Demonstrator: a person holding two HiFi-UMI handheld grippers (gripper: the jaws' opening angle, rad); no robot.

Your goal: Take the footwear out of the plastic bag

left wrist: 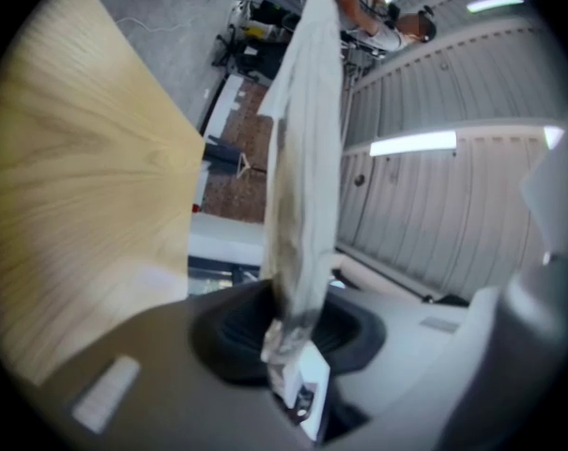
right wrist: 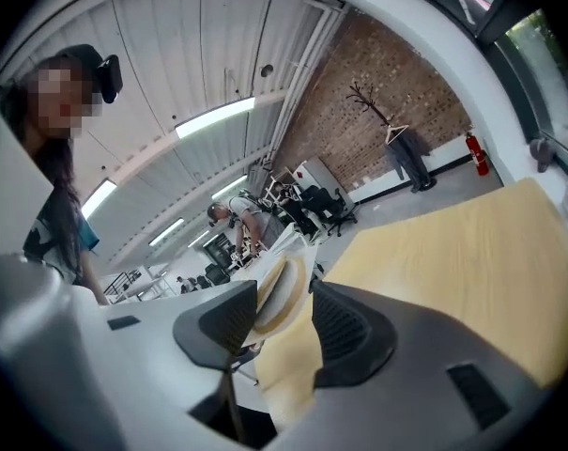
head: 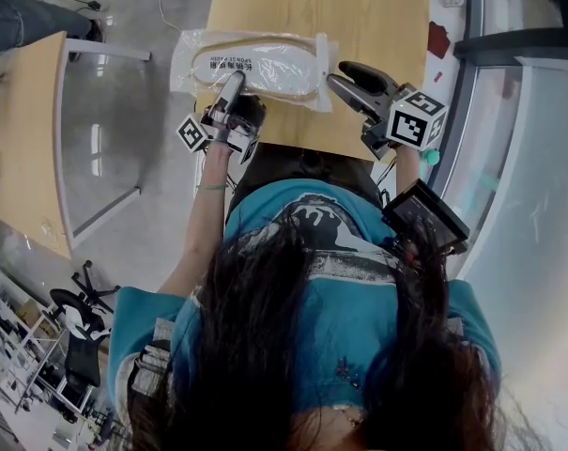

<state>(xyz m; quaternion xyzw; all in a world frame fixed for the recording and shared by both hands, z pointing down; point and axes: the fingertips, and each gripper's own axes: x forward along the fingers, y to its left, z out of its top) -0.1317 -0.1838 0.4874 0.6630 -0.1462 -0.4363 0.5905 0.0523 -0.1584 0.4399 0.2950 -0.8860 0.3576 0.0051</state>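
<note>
- The person's dark hair (head: 293, 365) fills the 6 o'clock half of the head view, with a teal shirt (head: 340, 233) just above it. Together they hide the near edge of the bench (head: 359, 17).
- One black device (head: 424, 216) sits at the right forearm, at 4 o'clock from the grippers.
- There are two grippers, each with one marker cube: (head: 191, 132) on the left, (head: 415, 118) on the right.
- The left gripper (head: 233, 87) is clamped on the near edge of the plastic bag (head: 255, 64). In its own view the jaws are pressed together (left wrist: 288, 336) on the crumpled film, and the bag (left wrist: 307, 158) runs off toward 12 o'clock.
- The right gripper (head: 338, 83) is spread at the bag's 3 o'clock end. In its own view (right wrist: 282, 319) the bag end (right wrist: 279, 299) shows edge-on in the gap; I cannot tell whether either jaw touches it.
- There is one clear bag, lying flat across the bench's left near corner at 12 o'clock from the person and overhanging the left edge.
- Inside it one pale slipper (head: 265, 67) with a tan rim shows. Whether a second lies under it cannot be told.
- Two wooden benches show: the one in use, and another (head: 25, 130) at 9 o'clock, well apart.
- One black office chair (head: 77, 327) stands on the floor at 8 o'clock.
</note>
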